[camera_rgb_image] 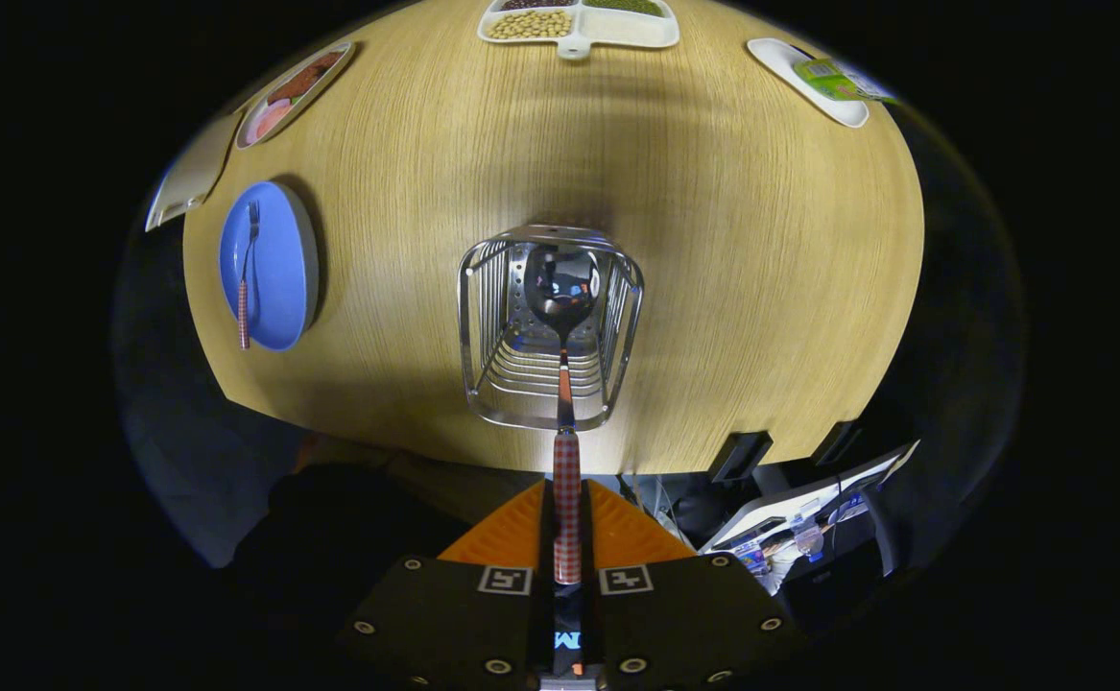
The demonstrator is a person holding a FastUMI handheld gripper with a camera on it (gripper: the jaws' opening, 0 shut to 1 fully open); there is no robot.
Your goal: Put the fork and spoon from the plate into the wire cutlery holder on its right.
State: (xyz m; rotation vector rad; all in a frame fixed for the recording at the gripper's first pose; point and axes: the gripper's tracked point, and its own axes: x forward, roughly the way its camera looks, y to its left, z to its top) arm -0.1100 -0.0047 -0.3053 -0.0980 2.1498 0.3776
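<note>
Jaws closed on the checked handle of the spoon (561, 293), its bowl over the wire cutlery holder (548, 326). Fork (247, 278) lies on blue plate (267, 266), left of holder, on table (713, 269).

Tool-mounted fisheye, high above table (713, 288) (facing straight down)

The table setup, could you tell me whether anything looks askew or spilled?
Nothing stands out. The hand-held gripper is shut on the spoon, bowl over the wire cutlery holder; the fork lies on the blue plate.
</note>
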